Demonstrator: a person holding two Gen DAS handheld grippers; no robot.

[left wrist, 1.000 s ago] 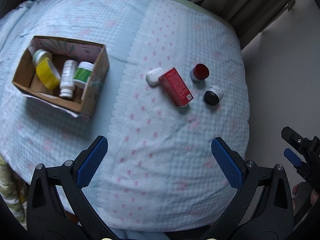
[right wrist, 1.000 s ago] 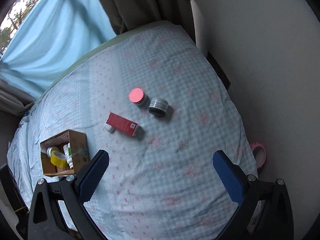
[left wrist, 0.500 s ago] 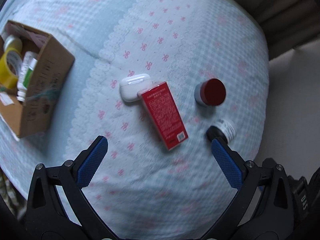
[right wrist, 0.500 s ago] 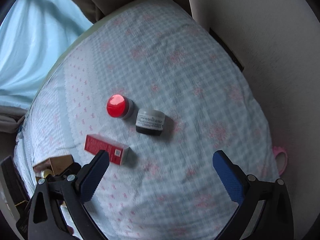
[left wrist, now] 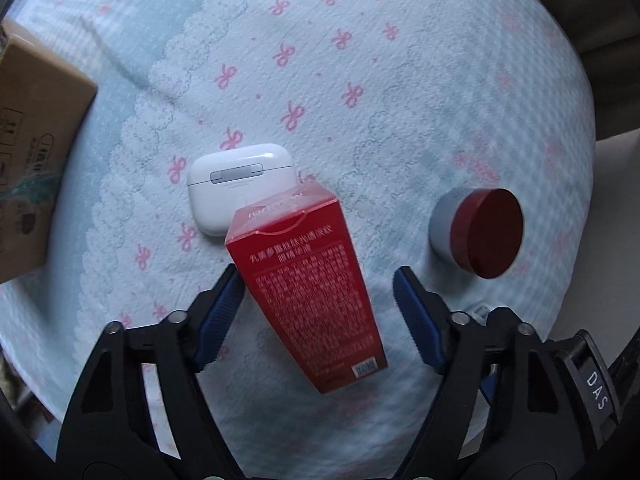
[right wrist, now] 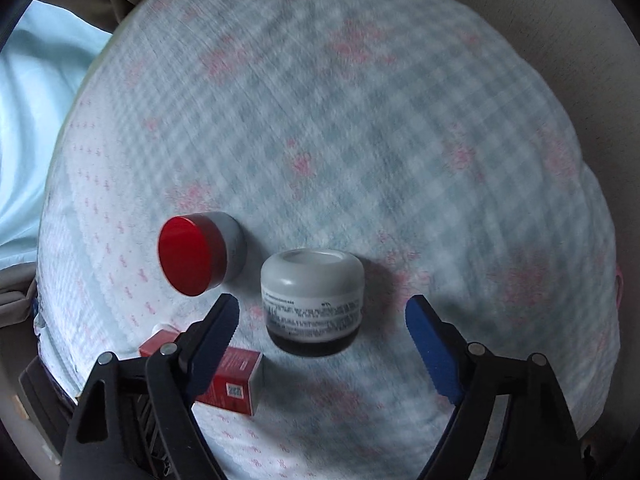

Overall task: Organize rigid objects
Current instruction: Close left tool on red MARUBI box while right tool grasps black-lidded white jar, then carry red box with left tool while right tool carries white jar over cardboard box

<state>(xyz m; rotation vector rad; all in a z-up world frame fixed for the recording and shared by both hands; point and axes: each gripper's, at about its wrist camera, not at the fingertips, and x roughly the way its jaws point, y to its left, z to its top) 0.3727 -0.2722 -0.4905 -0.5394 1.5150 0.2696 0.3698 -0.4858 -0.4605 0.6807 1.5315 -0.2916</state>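
Observation:
A red carton (left wrist: 310, 288) lies on the blue bedspread, its far end resting against a white earbud case (left wrist: 240, 186). My left gripper (left wrist: 318, 284) is open and straddles the carton; its left finger is near the carton's side, its right finger stands apart. A red-lidded jar (left wrist: 478, 236) lies on its side to the right. In the right wrist view my right gripper (right wrist: 322, 306) is open around a white jar with a black lid (right wrist: 314, 302), touching neither side. The red-lidded jar (right wrist: 200, 254) and the carton (right wrist: 230, 378) show at its left.
A cardboard box (left wrist: 30, 168) stands at the left edge of the left wrist view. The bedspread (left wrist: 400, 80) curves down at its right and near edges. A beige wall (right wrist: 560, 40) lies behind the bed in the right wrist view.
Both grippers have dropped close to the bed. The left one now straddles the red carton with narrower jaws. The right one now frames the black-lidded jar.

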